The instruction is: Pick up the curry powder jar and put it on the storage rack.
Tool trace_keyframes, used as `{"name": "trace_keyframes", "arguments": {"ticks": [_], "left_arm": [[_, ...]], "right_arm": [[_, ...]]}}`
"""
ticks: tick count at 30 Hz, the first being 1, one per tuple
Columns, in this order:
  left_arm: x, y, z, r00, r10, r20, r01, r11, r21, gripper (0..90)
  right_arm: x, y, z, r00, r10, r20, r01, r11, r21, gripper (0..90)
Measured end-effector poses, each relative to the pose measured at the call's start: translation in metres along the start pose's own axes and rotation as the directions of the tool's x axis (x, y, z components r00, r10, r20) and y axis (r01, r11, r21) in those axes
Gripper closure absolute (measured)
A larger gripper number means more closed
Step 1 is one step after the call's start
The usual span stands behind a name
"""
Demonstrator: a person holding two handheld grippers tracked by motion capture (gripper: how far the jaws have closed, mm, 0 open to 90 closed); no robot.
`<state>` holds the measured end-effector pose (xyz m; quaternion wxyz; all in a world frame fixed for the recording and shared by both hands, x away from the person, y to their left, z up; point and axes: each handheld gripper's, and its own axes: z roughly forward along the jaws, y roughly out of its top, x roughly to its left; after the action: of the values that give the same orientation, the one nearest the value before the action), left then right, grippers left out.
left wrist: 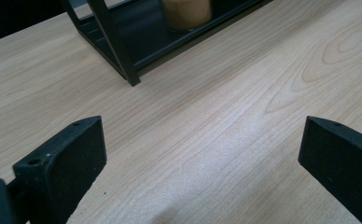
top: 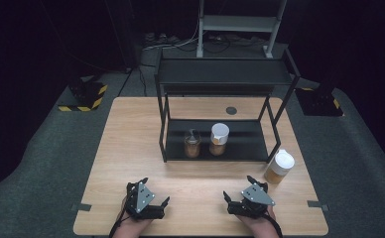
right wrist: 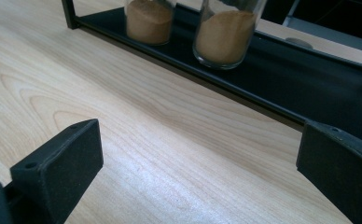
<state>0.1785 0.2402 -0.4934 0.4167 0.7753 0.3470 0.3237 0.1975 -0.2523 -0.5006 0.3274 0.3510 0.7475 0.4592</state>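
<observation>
Both grippers parked at the near table edge, left gripper and right gripper, jaws spread wide, nothing held; nearest target is the white-lidded jar standing on the table just right of the black rack, near the right gripper. Judging the step as a reach: bring the right gripper in level at the jar's glass body below the lid, centre it between the jaws, close gently to avoid tipping; two more jars sit on the rack's lower shelf, so steer clear of the rack leg.
</observation>
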Motion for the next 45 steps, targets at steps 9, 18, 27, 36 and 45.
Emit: {"name": "trace_keyframes", "arguments": {"ticks": [9,18,27,36,45], "left_arm": [[0.000,0.001,0.000,1.0000,0.008,0.004,-0.008,1.0000,0.005,1.1],[0.000,0.002,0.001,0.9999,0.012,0.008,-0.012,0.9999,0.009,1.1],[0.001,0.001,0.001,0.9999,0.011,0.009,-0.011,0.9999,0.006,1.1],[0.001,0.001,0.000,0.9999,0.009,0.008,-0.009,0.9999,0.006,1.1],[0.001,0.001,0.000,0.9999,0.005,0.010,-0.005,1.0000,0.005,1.1]], "right_arm": [[-0.002,-0.001,-0.008,0.9999,-0.014,0.001,0.014,1.000,-0.012,0.0],[-0.005,-0.005,-0.016,0.9999,-0.014,0.007,0.014,0.999,-0.030,0.0],[-0.013,-0.009,-0.027,0.9990,0.013,0.043,-0.011,0.999,-0.037,0.0],[-0.019,-0.011,-0.038,0.9965,0.038,0.074,-0.036,0.999,-0.041,0.0],[-0.027,-0.017,-0.047,0.9915,0.061,0.115,-0.057,0.998,-0.030,0.0]]}}
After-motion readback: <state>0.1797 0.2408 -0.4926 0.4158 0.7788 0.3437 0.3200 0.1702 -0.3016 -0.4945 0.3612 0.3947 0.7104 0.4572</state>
